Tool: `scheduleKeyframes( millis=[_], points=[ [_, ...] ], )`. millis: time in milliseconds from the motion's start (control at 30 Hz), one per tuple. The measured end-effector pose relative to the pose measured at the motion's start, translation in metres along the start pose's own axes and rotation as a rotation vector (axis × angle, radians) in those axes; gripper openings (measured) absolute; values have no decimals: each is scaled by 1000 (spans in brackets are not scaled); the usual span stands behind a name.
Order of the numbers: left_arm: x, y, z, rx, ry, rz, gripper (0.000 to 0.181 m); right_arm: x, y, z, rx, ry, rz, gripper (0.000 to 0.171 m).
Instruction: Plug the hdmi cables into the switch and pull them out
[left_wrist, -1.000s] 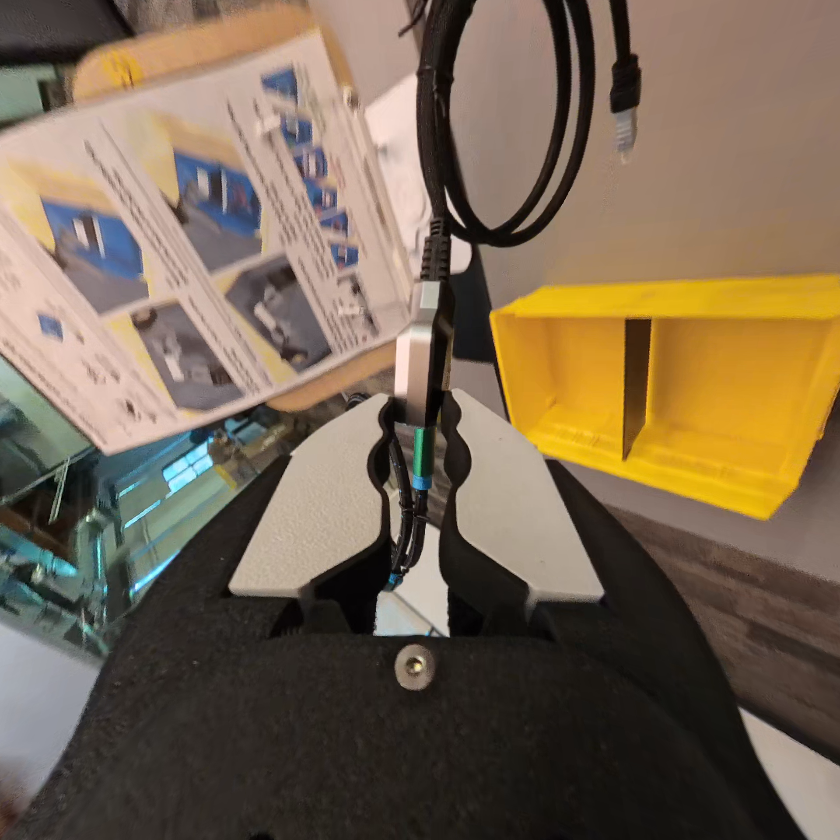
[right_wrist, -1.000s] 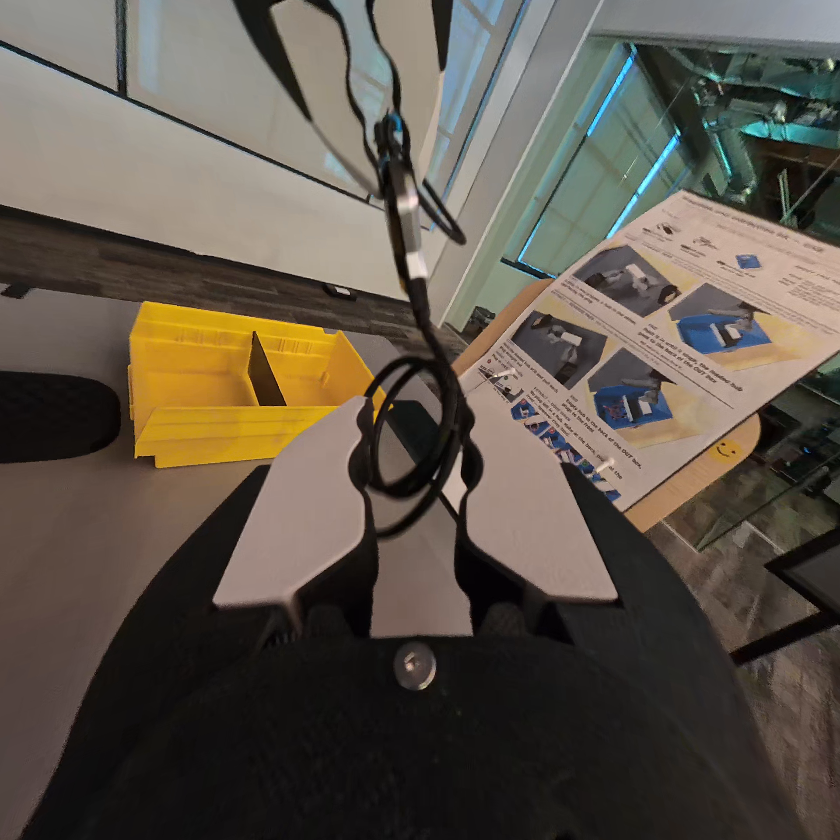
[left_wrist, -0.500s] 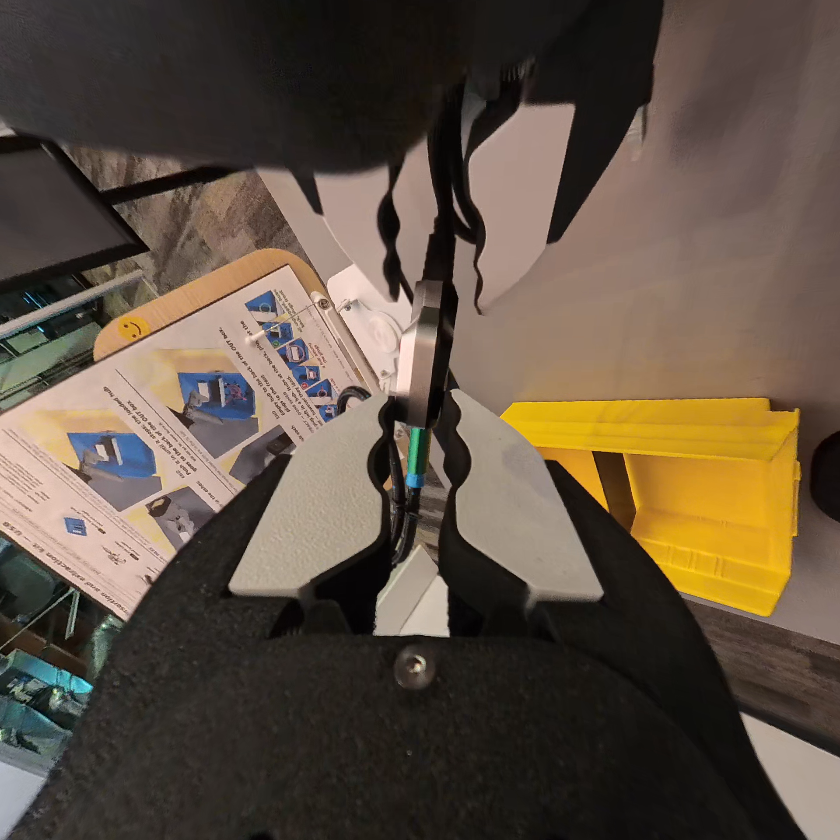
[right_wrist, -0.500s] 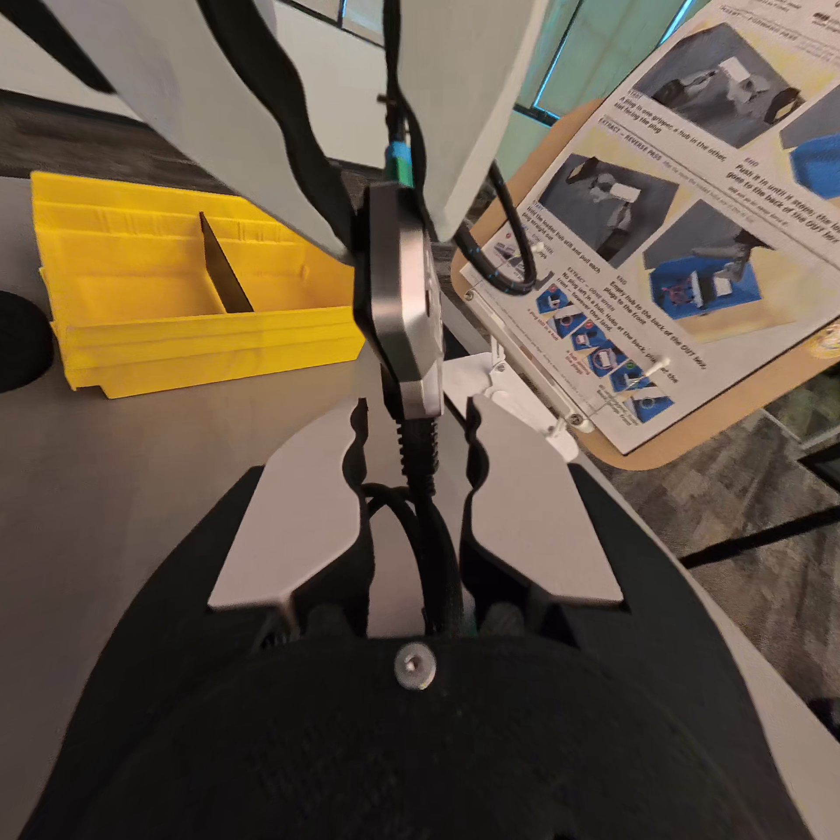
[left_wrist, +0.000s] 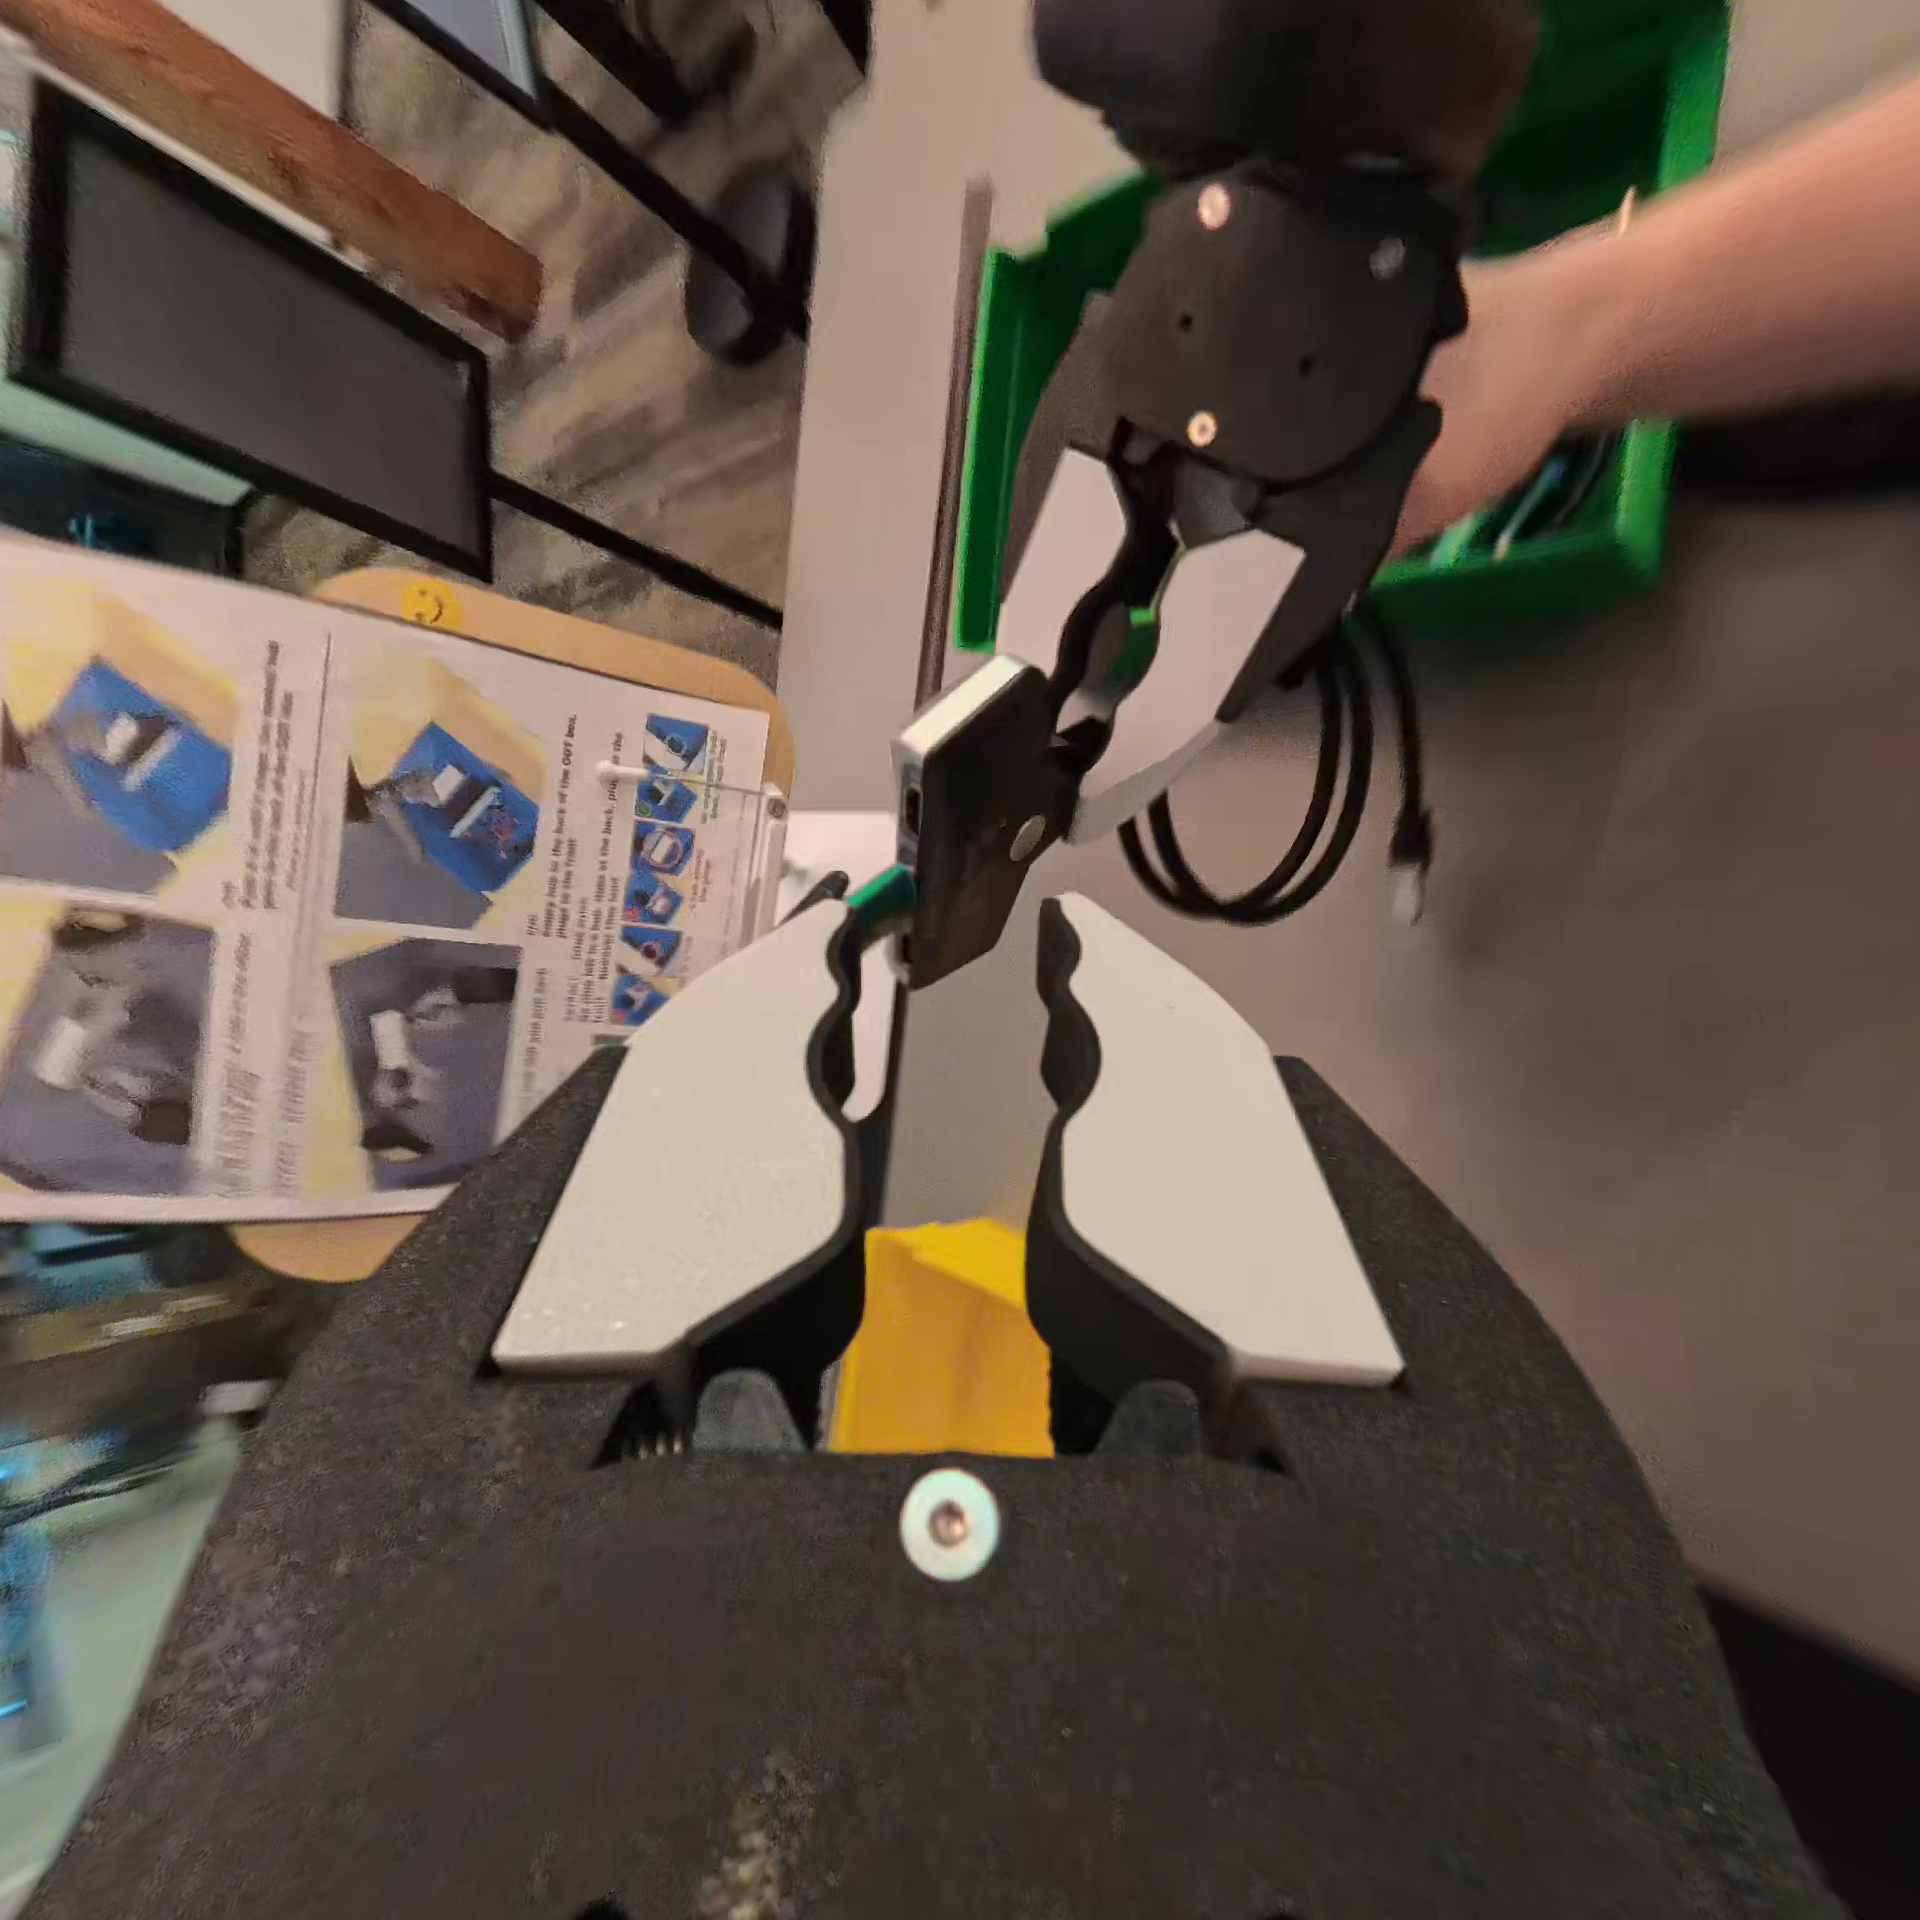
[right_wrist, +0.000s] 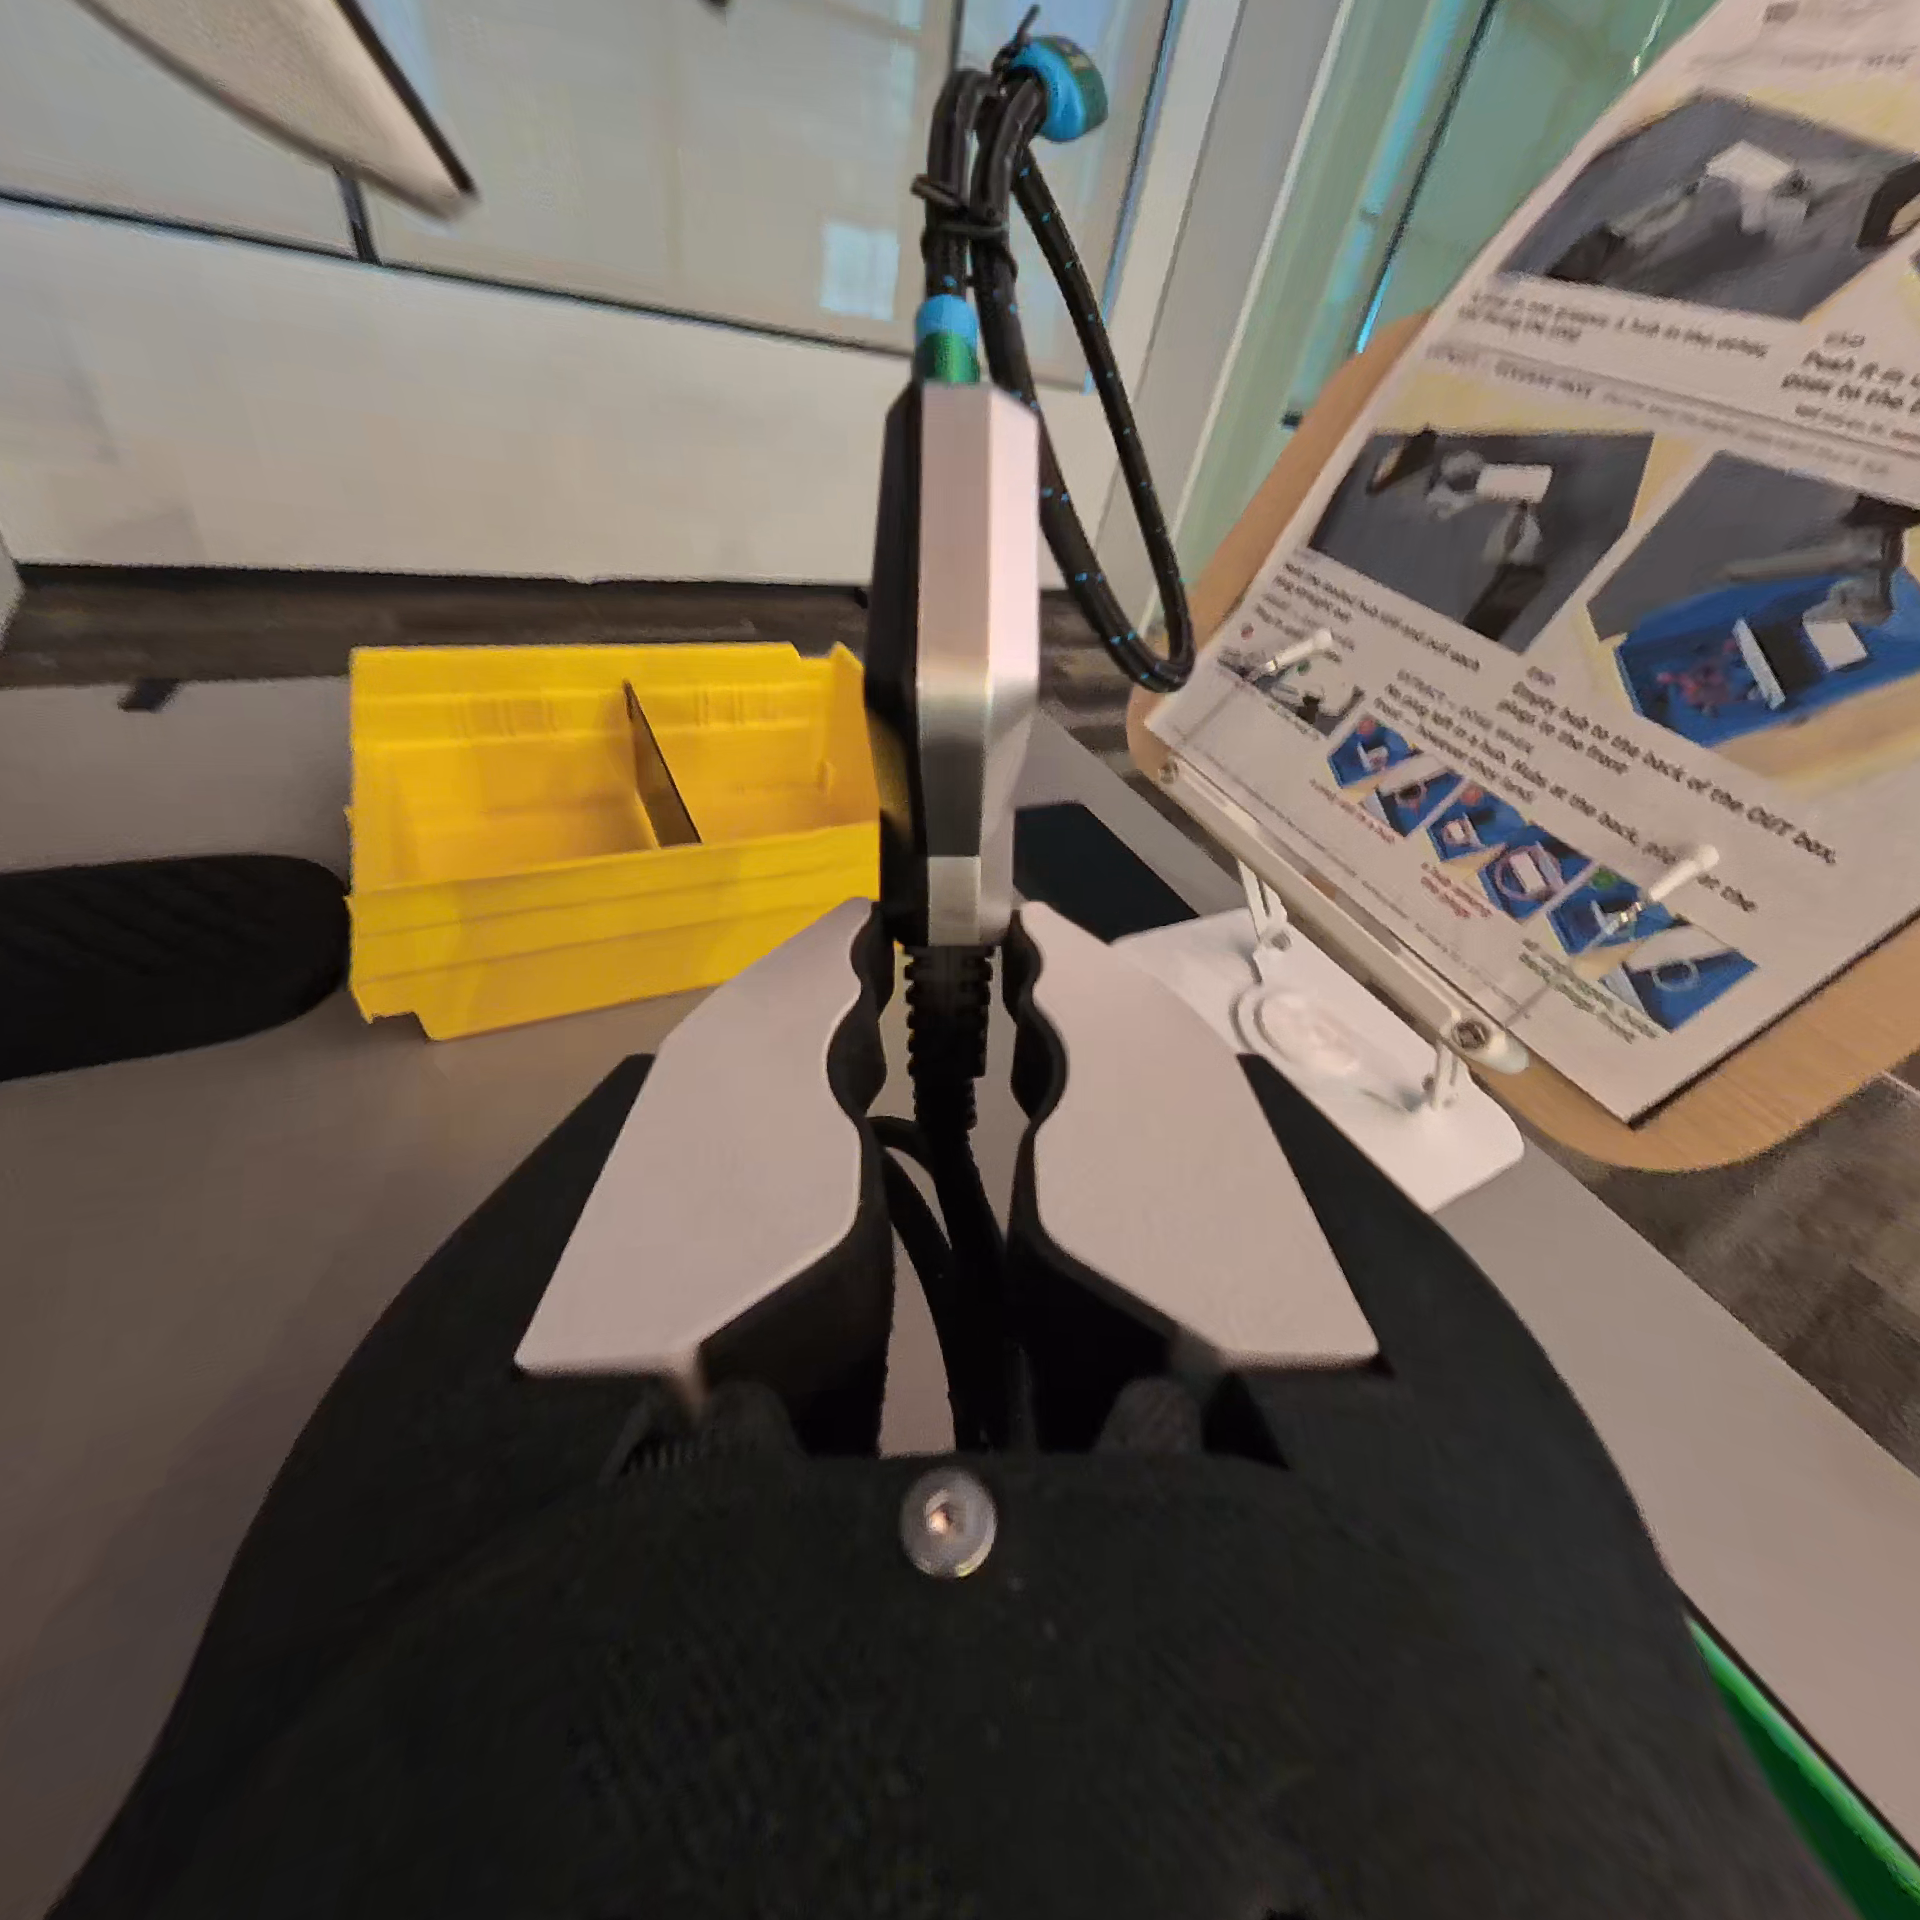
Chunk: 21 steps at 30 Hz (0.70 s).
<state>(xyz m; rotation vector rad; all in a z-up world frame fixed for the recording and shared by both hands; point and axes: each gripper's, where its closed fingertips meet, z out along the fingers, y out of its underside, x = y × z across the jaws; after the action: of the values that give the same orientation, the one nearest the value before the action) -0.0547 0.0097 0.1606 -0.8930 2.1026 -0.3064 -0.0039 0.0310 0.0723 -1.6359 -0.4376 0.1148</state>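
Note:
The switch (right_wrist: 971, 644), a flat silver and black box, stands upright in my right gripper (right_wrist: 943, 935), which is shut on its lower end where its own black cable leaves. A green hdmi plug (right_wrist: 945, 348) with a blue ring sits in its top end, and its braided cable (right_wrist: 1101, 468) loops to the right. In the left wrist view my left gripper (left_wrist: 951, 920) is open and empty. The switch (left_wrist: 977, 821) hangs just beyond its fingertips, with the green plug (left_wrist: 883, 894) touching the left finger. The right gripper (left_wrist: 1081, 748) holds the switch from above.
A yellow divided bin (right_wrist: 623, 821) sits on the grey table (right_wrist: 208, 1195). An instruction sheet on a wooden stand (right_wrist: 1558, 675) is at the right. In the left wrist view I see a green bin (left_wrist: 1558, 561), a hanging black cable coil (left_wrist: 1299, 810) and a person's forearm (left_wrist: 1662, 312). The tips of one gripper are about 11 cm away from the tips of the other.
My left gripper has opened, let go of the switch and drawn back. My right gripper has shut on the switch's cable end and now holds it alone.

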Motion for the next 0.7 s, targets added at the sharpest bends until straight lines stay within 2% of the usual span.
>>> scheduleKeyframes(
  millis=[100,167,233,333,400,500,567,700],
  points=[
    [11,13,-3,191,4,-241,32,-9,-18,-6,96,-53,-2,20],
    [14,23,-2,304,-9,-380,41,-17,-29,-11,155,-88,-7,20],
    [6,30,-4,453,-58,-524,41,-23,-37,-14,205,-118,2,20],
    [2,28,-12,732,-46,-622,46,-37,-47,-18,284,-199,24,20],
    [4,26,-7,799,-8,-643,44,-49,-49,-19,320,-282,24,20],
    [31,12,9,811,156,-568,50,-62,-50,-20,378,-376,46,21],
    [41,5,15,832,160,-503,50,-72,-47,-19,398,-453,65,21],
    [49,0,16,863,118,-394,25,-74,-39,-14,408,-536,146,23]
  ],
)
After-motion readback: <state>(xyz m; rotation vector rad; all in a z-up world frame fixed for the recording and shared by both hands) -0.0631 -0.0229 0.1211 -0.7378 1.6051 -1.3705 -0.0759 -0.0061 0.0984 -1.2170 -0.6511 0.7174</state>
